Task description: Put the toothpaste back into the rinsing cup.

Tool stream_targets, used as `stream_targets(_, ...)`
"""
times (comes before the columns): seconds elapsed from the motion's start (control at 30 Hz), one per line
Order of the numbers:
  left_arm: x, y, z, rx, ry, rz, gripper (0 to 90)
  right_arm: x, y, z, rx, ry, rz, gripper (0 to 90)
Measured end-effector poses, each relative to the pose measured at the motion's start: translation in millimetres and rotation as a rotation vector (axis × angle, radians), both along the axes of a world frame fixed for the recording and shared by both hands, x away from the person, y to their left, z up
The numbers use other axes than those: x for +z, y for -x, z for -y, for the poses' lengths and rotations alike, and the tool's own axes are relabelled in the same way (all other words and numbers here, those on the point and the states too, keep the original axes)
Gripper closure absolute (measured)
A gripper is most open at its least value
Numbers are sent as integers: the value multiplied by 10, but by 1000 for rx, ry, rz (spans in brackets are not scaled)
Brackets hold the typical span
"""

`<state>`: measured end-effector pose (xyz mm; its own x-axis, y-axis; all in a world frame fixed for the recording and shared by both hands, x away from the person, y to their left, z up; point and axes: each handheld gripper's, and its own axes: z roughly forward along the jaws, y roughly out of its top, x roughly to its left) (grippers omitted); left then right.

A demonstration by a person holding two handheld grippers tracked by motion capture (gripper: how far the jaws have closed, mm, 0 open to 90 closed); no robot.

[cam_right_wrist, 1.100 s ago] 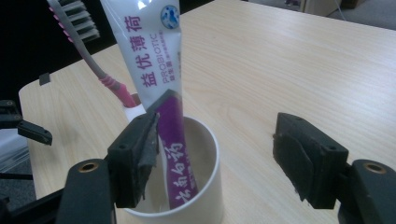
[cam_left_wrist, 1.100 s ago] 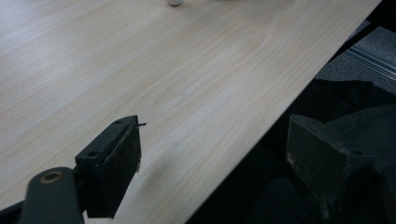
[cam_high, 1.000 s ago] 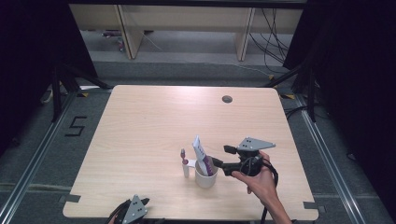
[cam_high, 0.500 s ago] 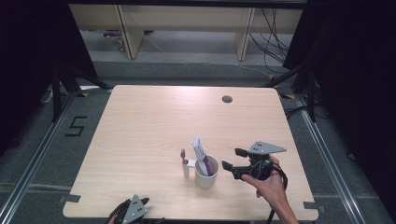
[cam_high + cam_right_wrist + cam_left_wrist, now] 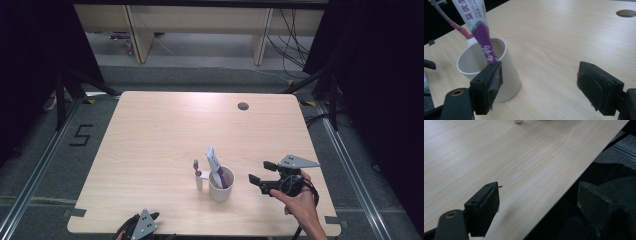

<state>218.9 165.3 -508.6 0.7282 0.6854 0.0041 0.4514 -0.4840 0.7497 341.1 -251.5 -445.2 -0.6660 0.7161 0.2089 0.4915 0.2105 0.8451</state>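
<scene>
Two grippers are showing at the near side of the worktop (image 5: 160, 130), each held by a person. The right gripper (image 5: 262, 176) is hovering just to the right of a white cup (image 5: 221, 184), its jaws standing wide apart with nothing between them; the person's right hand (image 5: 300, 207) is gripping it from behind, and its grey three-cornered plate is sitting on top. In the right gripper view, that same white cup (image 5: 491, 71) is lying just beyond the left jaw, near it but not touching as far as can be told, while the other jaw is hanging over bare wood.

Inside the cup, a toothpaste tube (image 5: 216, 165) in white and purple is leaning upright against the rim, its flat end pointing up. In the right gripper view the toothpaste tube (image 5: 477, 27) is carrying printed characters. A pink toothbrush (image 5: 196, 167) is standing at the cup's left side, bristle head up; whether it is sitting in the cup or in a holder beside it cannot be told from the high view. The cup is resting on the near right part of the worktop, well away from the round cable hole (image 5: 243, 106) at the far edge.

The left gripper (image 5: 142, 227) is sitting low at the near left edge of the worktop, its jaws also spread open and gripping nothing, one over the wood and one past the edge.
</scene>
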Motion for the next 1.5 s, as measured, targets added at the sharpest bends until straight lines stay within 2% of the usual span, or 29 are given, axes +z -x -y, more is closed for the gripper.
stream_targets(0.03,-4,4,13,10,15,3,181,-11,1,24,-9,5,6,209)
stream_targets(0.1,1,5,11,7,9,8,181,-22,21,70,-21,0,0,209)
stream_targets(0.13,-2,12,16,7,25,5,181,-24,39,89,-36,5,-18,208)
stream_targets(0.17,-4,14,16,7,24,5,181,-48,40,137,-31,12,7,206)
stream_targets(0.23,-10,16,26,13,37,5,181,-56,71,172,-40,12,5,204)
stream_targets(0.27,-2,6,9,1,2,4,181,-62,90,180,-45,5,-12,203)
stream_targets(0.33,-6,8,12,4,6,7,181,-67,91,208,-43,30,10,199)
stream_targets(0.4,-6,8,13,3,3,6,181,-68,137,213,-59,15,-20,194)
stream_targets(0.43,-6,6,13,1,1,7,181,-69,152,225,-59,19,-28,193)
stream_targets(0.47,-7,7,16,4,6,6,181,-81,142,246,-50,30,11,192)
stream_targets(0.5,-14,13,29,10,28,3,182,-85,159,244,-53,17,-2,191)
stream_targets(0.63,-15,13,30,10,28,4,181,-101,202,257,-59,27,-3,182)
stream_targets(0.67,-6,5,13,2,2,7,181,-111,229,260,-48,26,-5,177)
stream_targets(0.73,-8,6,14,4,6,7,181,-122,254,259,-44,33,1,174)
stream_targets(0.77,-8,6,14,4,6,7,181,-124,282,243,-48,17,-30,174)
stream_targets(0.8,-13,5,15,4,7,11,181,-137,275,256,-42,35,-3,172)
stream_targets(0.83,-13,5,15,4,7,11,181,-137,301,252,-52,37,-22,172)
stream_targets(0.87,-22,13,32,12,36,7,181,-148,298,259,-39,39,-5,172)
stream_targets(0.9,-18,13,30,11,29,3,181,-157,320,248,-46,28,-27,172)
stream_targets(0.93,-18,13,30,11,29,3,181,-172,312,263,-36,47,2,172)
stream_targets(1.0,-21,12,30,11,28,4,181,-192,345,253,-40,30,-26,172)
stream_targets(1.1,-29,6,31,10,36,6,181,-222,352,262,-43,38,-19,172)
stream_targets(1.13,-20,-3,12,1,2,9,181,-224,370,269,-39,38,-29,172)
stream_targets(1.17,-26,4,26,7,26,5,181,-236,369,281,-38,46,-7,172)
stream_targets(1.2,-25,-4,15,0,9,11,181,-237,399,275,-44,44,-50,172)
stream_targets(1.23,-28,-2,18,3,15,11,181,-257,389,281,-32,46,-24,172)
stream_targets(1.37,-29,7,30,12,38,9,181,-296,413,295,-26,66,-23,172)
stream_targets(1.4,-34,5,31,12,43,11,181,-305,455,283,-41,47,-59,172)
stream_targets(1.5,-30,7,30,12,38,9,181,-315,470,299,-30,49,-51,172)
